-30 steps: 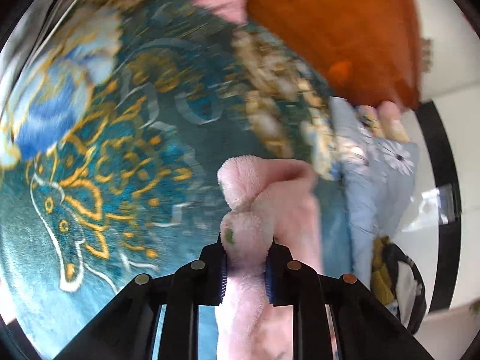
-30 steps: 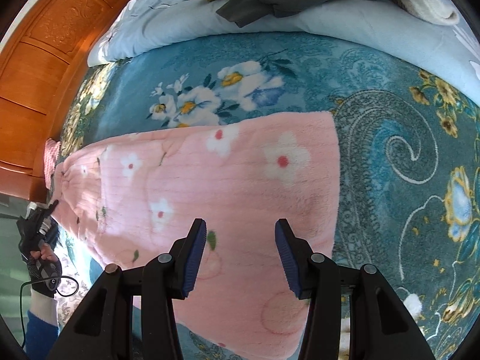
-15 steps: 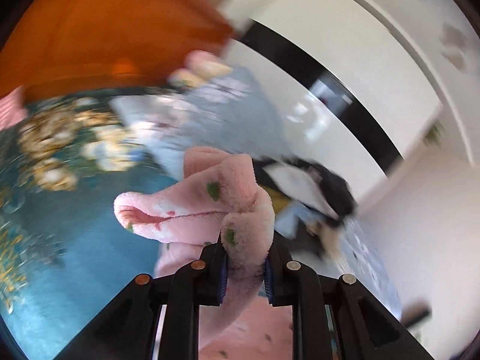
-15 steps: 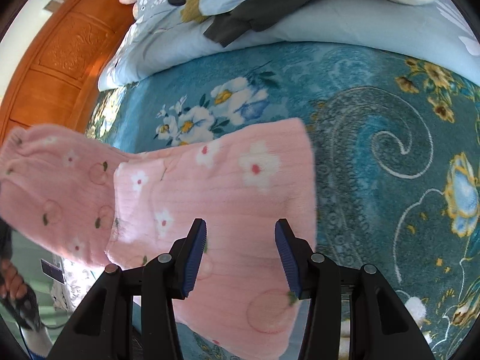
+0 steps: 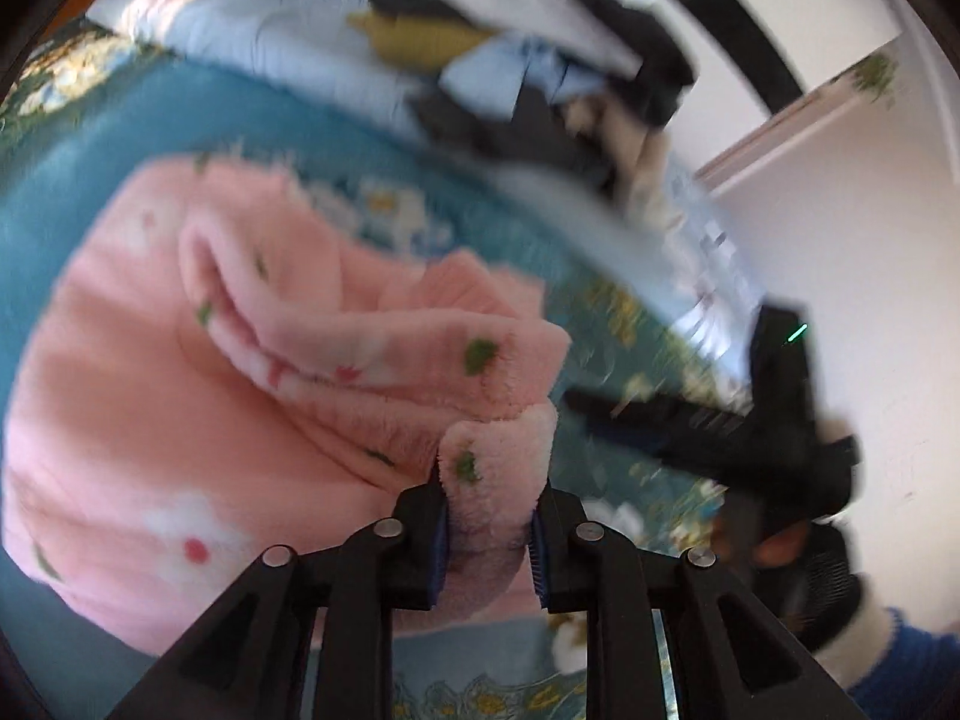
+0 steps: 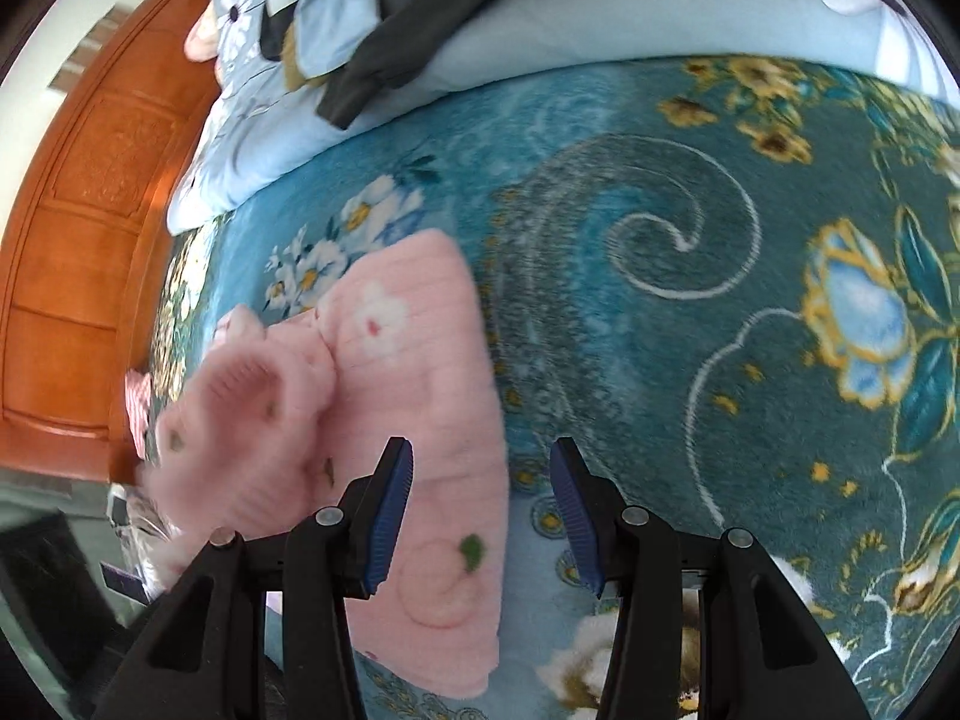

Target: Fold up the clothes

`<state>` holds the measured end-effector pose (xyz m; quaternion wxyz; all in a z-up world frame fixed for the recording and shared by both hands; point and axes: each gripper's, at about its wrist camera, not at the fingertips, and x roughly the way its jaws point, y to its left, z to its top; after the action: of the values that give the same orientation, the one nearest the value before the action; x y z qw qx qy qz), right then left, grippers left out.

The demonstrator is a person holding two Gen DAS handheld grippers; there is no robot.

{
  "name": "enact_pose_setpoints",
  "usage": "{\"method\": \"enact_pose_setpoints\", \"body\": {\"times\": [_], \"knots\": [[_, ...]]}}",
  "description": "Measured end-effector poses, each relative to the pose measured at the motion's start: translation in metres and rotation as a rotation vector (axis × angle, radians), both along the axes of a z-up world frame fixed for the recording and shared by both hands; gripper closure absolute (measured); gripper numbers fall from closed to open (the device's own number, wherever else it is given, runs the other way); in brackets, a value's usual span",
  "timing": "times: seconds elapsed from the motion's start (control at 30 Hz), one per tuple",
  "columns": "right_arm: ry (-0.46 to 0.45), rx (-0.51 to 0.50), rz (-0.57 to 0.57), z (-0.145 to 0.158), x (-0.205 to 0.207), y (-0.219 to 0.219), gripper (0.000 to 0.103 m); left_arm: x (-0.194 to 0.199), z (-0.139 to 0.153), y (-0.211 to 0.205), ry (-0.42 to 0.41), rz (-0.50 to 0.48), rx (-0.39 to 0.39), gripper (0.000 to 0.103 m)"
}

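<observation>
A pink fleece garment (image 5: 180,408) with white flowers lies on the teal floral blanket (image 6: 690,360). My left gripper (image 5: 489,516) has a bunched end of the garment between its pads, which press on it while the jaws are opening slightly. That held end hangs folded over the flat part of the garment (image 6: 420,360), seen as a blurred pink lump at the left of the right wrist view. My right gripper (image 6: 480,510) stands open above the garment's right edge, with nothing gripped. In the left wrist view the right gripper (image 5: 690,420) is a blurred black shape just to the right.
A heap of dark and light blue clothes (image 6: 384,18) lies on a pale blue quilt (image 6: 600,12) at the back. An orange wooden headboard (image 6: 78,240) runs along the left. A gloved hand and blue sleeve (image 5: 840,618) hold the right gripper.
The left gripper has swung the held pink end across the bed, over the flat part, toward the right gripper. The right gripper has drifted toward the garment's right edge and stayed open.
</observation>
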<state>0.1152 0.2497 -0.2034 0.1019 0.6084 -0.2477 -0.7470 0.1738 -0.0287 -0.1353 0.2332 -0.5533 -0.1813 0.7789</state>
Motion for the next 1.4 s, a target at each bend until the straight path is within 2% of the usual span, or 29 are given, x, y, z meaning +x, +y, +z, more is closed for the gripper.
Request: {"method": "enact_pose_setpoints", "body": {"times": [0.13,0.2,0.23,0.27,0.33,0.43,0.53,0.63,0.77,0.9,1.0,1.2,1.3,1.33,1.4], "knots": [[-0.003,-0.028,-0.028,-0.001,0.000,0.003,0.054,-0.001,-0.022,0.015,-0.076,-0.022,-0.049,0.076],[0.008,-0.031,-0.020,0.002,-0.001,-0.001,0.054,0.000,-0.024,0.018,-0.092,-0.025,-0.054,0.074],[0.013,-0.033,-0.017,0.004,-0.002,-0.002,0.054,0.001,-0.022,0.018,-0.095,-0.026,-0.044,0.068],[0.018,-0.036,-0.015,0.005,-0.003,-0.003,0.054,0.004,-0.019,0.016,-0.098,-0.030,-0.014,0.058],[0.029,-0.049,-0.013,0.009,-0.005,-0.005,0.054,0.008,-0.013,0.010,-0.102,-0.036,0.053,0.049],[0.050,-0.074,0.007,0.017,-0.008,-0.011,0.054,0.011,-0.001,-0.023,-0.099,0.004,0.174,0.044],[0.074,-0.101,0.035,0.025,-0.010,-0.018,0.054,0.010,0.004,-0.074,-0.086,0.174,0.217,0.042],[0.088,-0.118,0.073,0.031,-0.011,-0.032,0.054,0.011,-0.004,-0.118,-0.111,0.339,0.200,0.042],[0.138,-0.133,0.180,0.045,-0.013,-0.063,0.054,0.022,-0.019,-0.149,-0.147,0.452,0.191,0.042],[0.198,-0.088,0.335,0.056,-0.018,-0.107,0.054,0.030,-0.026,-0.154,-0.166,0.462,0.184,0.042],[0.186,-0.081,0.425,0.049,-0.025,-0.142,0.054,0.033,-0.026,-0.158,-0.165,0.473,0.188,0.042],[0.144,0.035,0.581,0.028,-0.029,-0.197,0.054,0.034,-0.027,-0.173,-0.166,0.521,0.198,0.042],[0.134,0.106,0.590,0.022,-0.029,-0.204,0.055,0.035,-0.027,-0.179,-0.170,0.542,0.204,0.042],[0.127,0.112,0.582,0.020,-0.030,-0.203,0.057,0.035,-0.027,-0.180,-0.172,0.548,0.208,0.042],[0.099,0.065,0.555,0.017,-0.032,-0.196,0.076,0.035,-0.027,-0.183,-0.174,0.553,0.214,0.042]]}}
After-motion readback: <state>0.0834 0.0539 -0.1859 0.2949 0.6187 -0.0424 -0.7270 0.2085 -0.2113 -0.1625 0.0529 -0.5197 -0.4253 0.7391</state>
